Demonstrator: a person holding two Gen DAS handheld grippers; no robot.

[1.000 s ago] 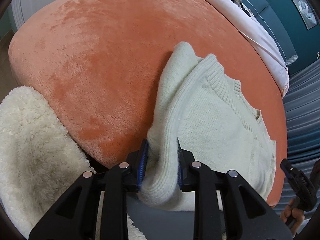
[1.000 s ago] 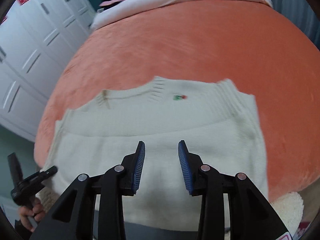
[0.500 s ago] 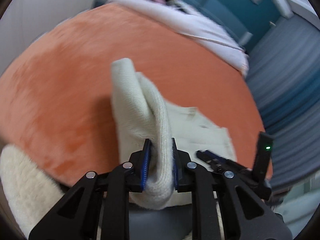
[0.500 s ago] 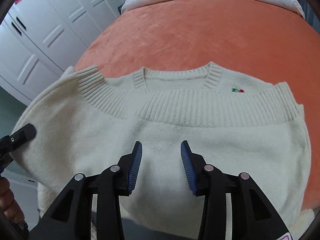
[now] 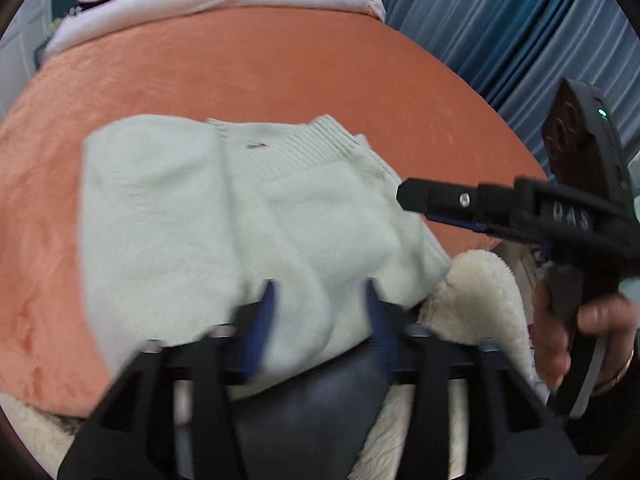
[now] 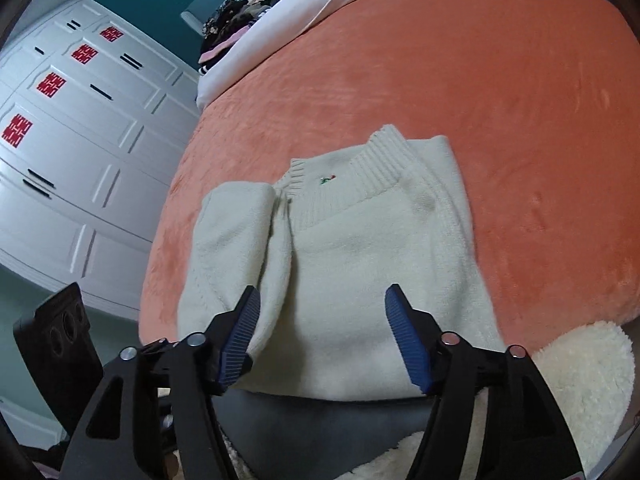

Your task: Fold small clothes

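A small cream knit sweater (image 5: 224, 208) lies on the orange bed cover (image 5: 280, 72), its left side folded over the body; it also shows in the right wrist view (image 6: 360, 248), ribbed neck away from me. My left gripper (image 5: 318, 300) is open and empty just above the sweater's near hem, blurred by motion. My right gripper (image 6: 322, 320) is open wide and empty over the near hem. In the left wrist view the right gripper (image 5: 440, 200) reaches in from the right, hand on its handle.
A fluffy white rug or cushion (image 6: 580, 364) lies below the bed's near edge. A white sheet and a pile of dark clothes (image 6: 236, 28) lie at the far side. White wardrobe doors (image 6: 80, 128) stand at left, blue curtains (image 5: 500, 20) at right.
My left gripper carried the sweater's side across, laid it over the body, let go and opened. My right gripper opened wider and drew back a little.
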